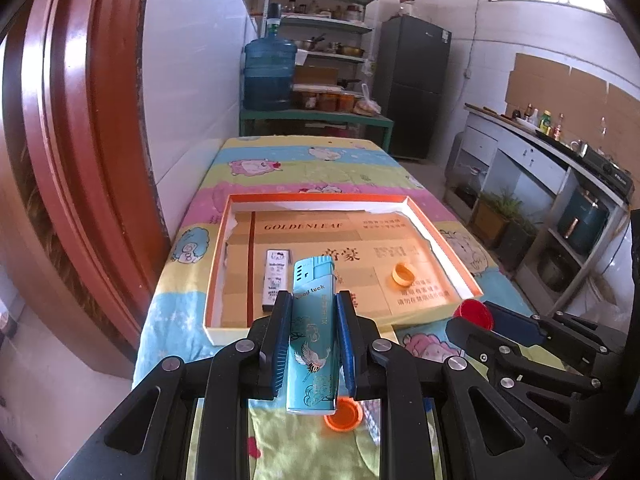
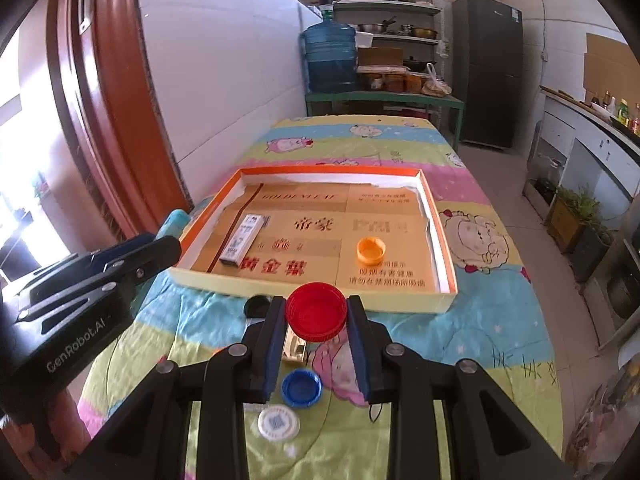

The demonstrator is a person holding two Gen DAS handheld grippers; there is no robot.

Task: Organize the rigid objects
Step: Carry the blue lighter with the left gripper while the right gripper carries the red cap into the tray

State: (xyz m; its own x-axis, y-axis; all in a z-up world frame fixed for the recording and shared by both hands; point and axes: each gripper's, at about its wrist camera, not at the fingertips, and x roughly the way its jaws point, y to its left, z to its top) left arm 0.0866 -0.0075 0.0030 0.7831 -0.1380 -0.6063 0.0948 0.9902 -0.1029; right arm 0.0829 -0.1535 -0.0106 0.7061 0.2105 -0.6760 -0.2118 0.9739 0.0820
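While both loads are held above the near edge of the tray point(image 2: 448, 280), which lies just beyond, the left gripper point(image 1: 313, 344) is clamped on the teal lighter point(image 1: 314, 336), long axis pointing tray-ward. The right gripper point(image 2: 316, 344) is pinched on the red cap point(image 2: 316, 312). Counted in tray: one orange cap point(image 2: 371, 249), one white lighter point(image 2: 242, 242). On cloth: one blue cap point(image 2: 301, 387), one white disc point(image 2: 274, 423).

Home kitchen. Landmark: dark refrigerator point(image 1: 414, 86) at the far wall. Left of it, open shelving point(image 1: 322, 20) with pots, pans and jars; further left, a blue water jug point(image 1: 269, 74). Right of it, a counter point(image 1: 560, 148) bearing bottles and a stove. Before it, a tabletop under cartoon-print cloth point(image 1: 320, 168).
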